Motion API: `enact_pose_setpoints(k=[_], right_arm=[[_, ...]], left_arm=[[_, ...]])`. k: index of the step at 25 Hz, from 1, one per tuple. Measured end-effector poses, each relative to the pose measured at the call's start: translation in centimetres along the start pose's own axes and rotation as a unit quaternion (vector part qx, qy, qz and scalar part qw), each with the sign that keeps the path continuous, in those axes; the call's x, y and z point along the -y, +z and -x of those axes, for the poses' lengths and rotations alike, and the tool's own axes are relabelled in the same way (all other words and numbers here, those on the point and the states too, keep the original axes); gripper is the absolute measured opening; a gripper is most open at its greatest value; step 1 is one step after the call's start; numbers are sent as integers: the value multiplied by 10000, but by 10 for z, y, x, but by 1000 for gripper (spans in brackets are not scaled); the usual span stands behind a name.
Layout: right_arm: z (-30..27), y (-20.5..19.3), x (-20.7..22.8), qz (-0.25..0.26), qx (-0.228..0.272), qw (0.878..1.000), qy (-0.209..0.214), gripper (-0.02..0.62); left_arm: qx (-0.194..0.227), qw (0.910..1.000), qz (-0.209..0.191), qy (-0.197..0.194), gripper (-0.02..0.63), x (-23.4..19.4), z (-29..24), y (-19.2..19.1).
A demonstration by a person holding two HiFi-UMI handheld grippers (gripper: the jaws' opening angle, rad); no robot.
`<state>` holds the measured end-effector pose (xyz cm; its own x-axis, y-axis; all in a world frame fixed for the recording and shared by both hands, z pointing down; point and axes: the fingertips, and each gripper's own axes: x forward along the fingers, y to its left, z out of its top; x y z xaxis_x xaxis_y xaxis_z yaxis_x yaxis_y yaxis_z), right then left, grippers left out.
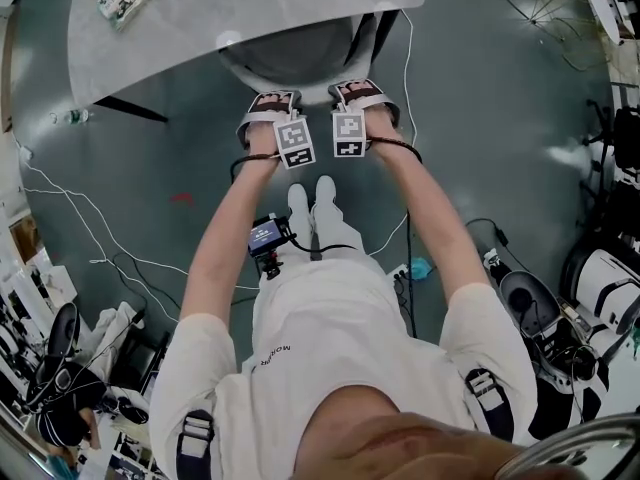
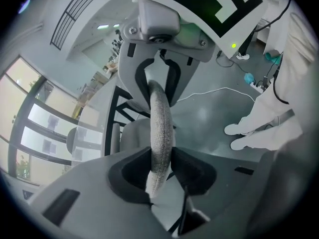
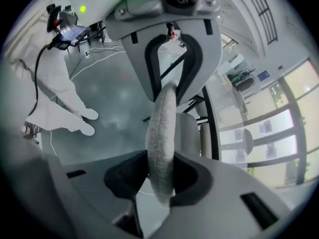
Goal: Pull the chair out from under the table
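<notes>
Grey woven fabric covers the top edge of the chair (image 1: 300,56), and both claws are clamped on that edge side by side: the left claw (image 1: 272,100) pinches the padded rim between its pads, and the right claw (image 1: 358,92), just beside it, does the same. Ahead of the claws the rest of the chair sits tucked under the pale table (image 1: 250,8), while behind them the person's white shoes (image 1: 325,196) stand on the grey floor (image 1: 500,118).

Bright, even light; fisheye warp w/ dark corners.
</notes>
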<state>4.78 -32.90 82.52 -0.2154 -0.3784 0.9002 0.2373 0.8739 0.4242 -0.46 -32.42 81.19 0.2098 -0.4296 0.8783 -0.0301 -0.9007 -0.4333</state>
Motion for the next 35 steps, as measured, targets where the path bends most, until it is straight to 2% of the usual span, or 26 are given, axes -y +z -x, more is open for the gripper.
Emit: enact_pose_setpoints(k=[1, 5, 12, 17, 22, 35], right_arm=[[0, -1, 2, 27, 3, 10000, -61, 127], [0, -1, -2, -69, 16, 9999, -120, 103], [-3, -1, -3, -109, 57, 9999, -76, 95], [2, 2, -3, -129, 158, 9996, -188, 95], [5, 6, -11, -69, 194, 9997, -111, 92], [29, 3, -57, 0, 226, 9997, -41, 92]], left_arm=[[4, 10000, 5, 0, 121, 0, -1, 0], [-30, 10000, -60, 14, 96, 4, -1, 0], [-72, 9998, -196, 26, 87, 6, -5, 0], [-75, 9999, -128, 60, 83, 6, 0, -1], [-95, 9999, -118, -1, 81, 12, 4, -2], [3, 9998, -41, -195, 78, 58, 24, 21]])
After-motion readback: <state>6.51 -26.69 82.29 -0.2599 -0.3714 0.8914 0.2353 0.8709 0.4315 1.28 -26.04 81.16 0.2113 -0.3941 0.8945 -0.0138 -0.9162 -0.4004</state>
